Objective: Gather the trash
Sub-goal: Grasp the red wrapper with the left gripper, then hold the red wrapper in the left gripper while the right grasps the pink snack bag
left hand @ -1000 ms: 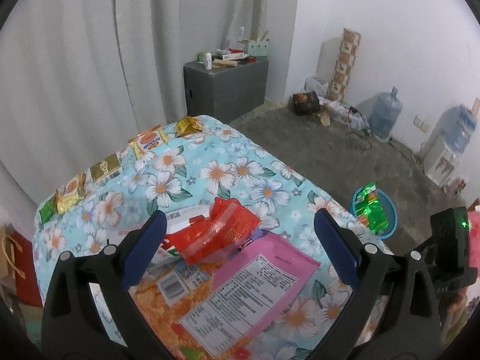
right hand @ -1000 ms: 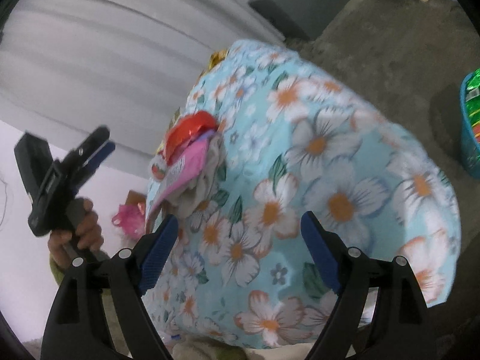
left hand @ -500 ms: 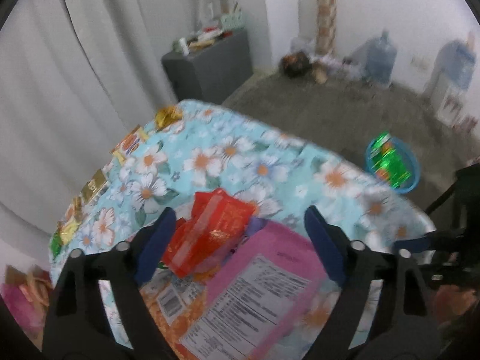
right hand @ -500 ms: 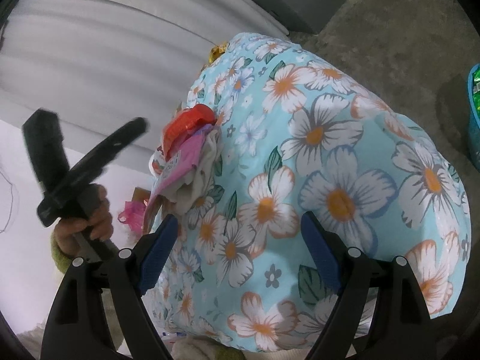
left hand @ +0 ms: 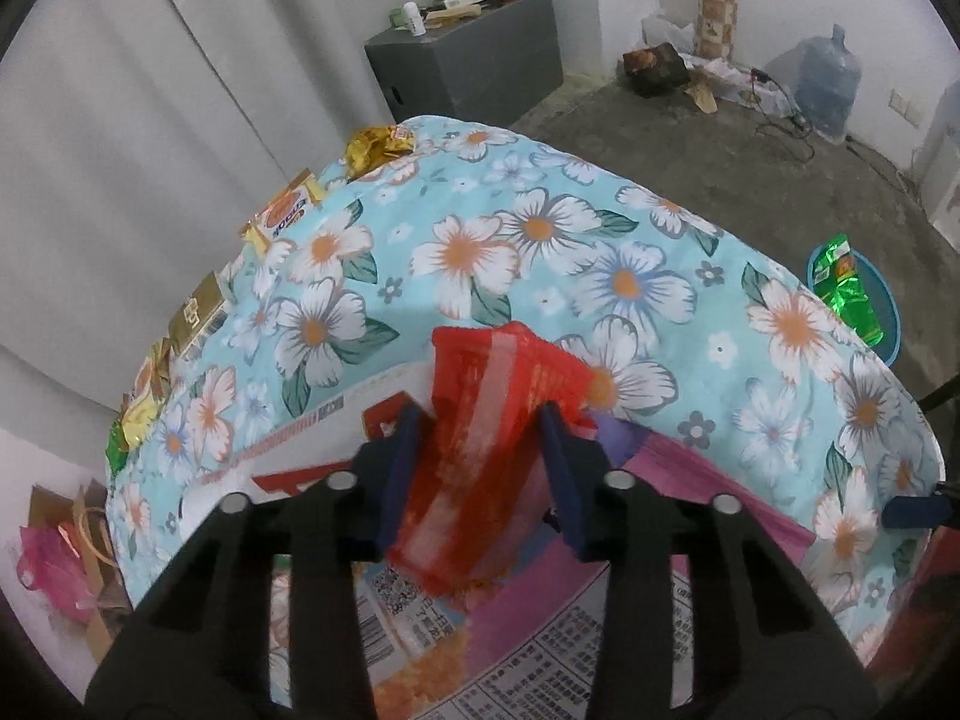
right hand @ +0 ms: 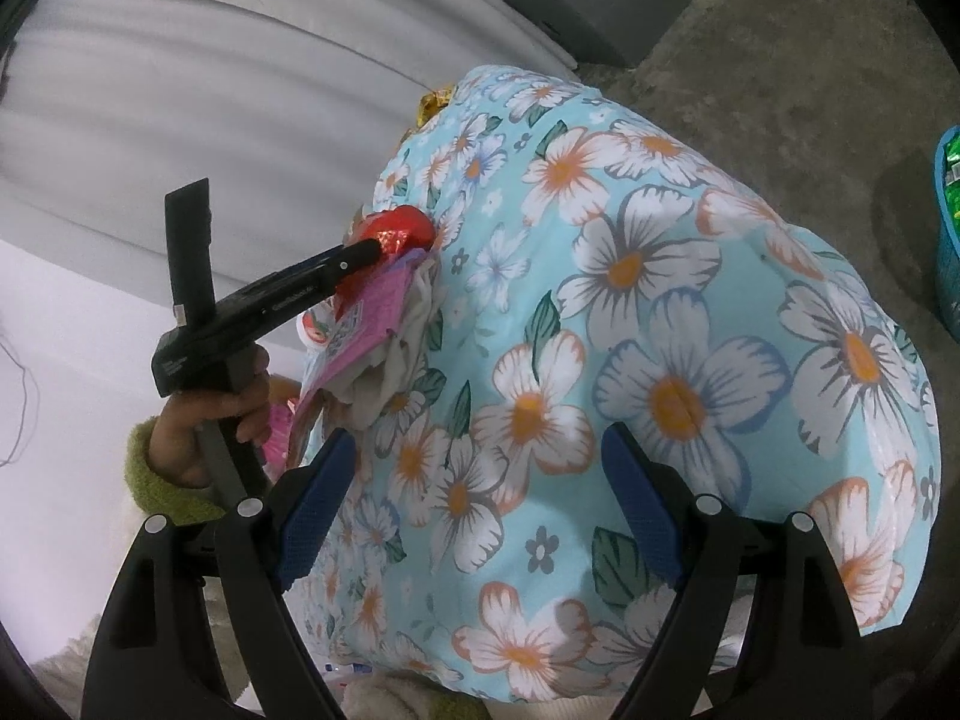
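Closing left claw (left hand: 483,438) now straddles red wrapper (left hand: 486,420)

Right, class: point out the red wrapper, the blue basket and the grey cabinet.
red wrapper (left hand: 480,420), left wrist view, on its crinkled middle.
blue basket (left hand: 888,324), left wrist view, on its right rim.
grey cabinet (left hand: 474,66), left wrist view, on its front face.

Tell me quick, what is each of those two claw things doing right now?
Left gripper: jaws closing around the red wrapper lying between them.
Right gripper: open, holding nothing, above the floral tablecloth.
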A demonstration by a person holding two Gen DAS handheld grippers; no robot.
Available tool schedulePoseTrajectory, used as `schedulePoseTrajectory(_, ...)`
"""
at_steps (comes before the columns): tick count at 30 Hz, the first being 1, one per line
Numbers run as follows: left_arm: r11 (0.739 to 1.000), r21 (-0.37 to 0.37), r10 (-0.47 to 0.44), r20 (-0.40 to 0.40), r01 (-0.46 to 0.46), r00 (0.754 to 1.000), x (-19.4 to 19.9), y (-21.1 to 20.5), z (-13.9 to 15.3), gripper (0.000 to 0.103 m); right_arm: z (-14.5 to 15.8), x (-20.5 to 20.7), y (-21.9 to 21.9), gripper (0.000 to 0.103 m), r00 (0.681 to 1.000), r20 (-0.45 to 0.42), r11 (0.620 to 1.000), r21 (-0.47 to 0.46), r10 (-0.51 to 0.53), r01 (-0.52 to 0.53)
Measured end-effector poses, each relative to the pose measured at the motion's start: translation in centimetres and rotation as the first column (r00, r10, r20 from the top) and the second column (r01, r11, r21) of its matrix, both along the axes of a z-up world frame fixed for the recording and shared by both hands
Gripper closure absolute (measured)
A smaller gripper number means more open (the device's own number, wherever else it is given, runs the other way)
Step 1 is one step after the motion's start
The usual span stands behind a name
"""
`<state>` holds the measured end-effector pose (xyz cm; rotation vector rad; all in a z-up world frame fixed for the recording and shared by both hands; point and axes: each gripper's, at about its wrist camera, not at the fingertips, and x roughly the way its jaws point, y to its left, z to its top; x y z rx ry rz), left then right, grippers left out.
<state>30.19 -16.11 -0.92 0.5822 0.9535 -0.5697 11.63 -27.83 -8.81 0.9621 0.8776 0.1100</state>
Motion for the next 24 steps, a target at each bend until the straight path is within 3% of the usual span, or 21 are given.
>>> schedulePoseTrajectory(6, 1.000, -0.018, -0.002, 0.002, 0.002, 1.000, -0.4, 0.5, -0.2, 0.082, 0.0, 0.0, 0.1, 0.021, 1.000, -0.010, 1.000, -0.009, 0.000, 0.000)
schedulePoseTrajectory(13, 0.999, -0.034, -0.009, 0.055, 0.011, 0.998, -1.3, 1.3, 0.6, 0.085, 0.2, -0.2, 0.2, 0.021, 0.999, -0.026, 1.000, -0.013, -0.019, 0.019)
schedulePoseTrajectory(19, 0.998, -0.065, -0.007, 0.161, 0.018, 0.987, -3.0, 2.8, 3.5, 0.086, 0.4, -0.3, 0.5, 0.021, 1.000, -0.020, 1.000, 0.002, -0.016, 0.016)
schedulePoseTrajectory(24, 0.989, -0.146, 0.019, 0.223, 0.014, 0.975, -5.2, 4.6, 6.5, 0.086, 1.0, -0.2, 1.1, 0.021, 1.000, 0.006, 1.000, 0.017, -0.006, 0.006)
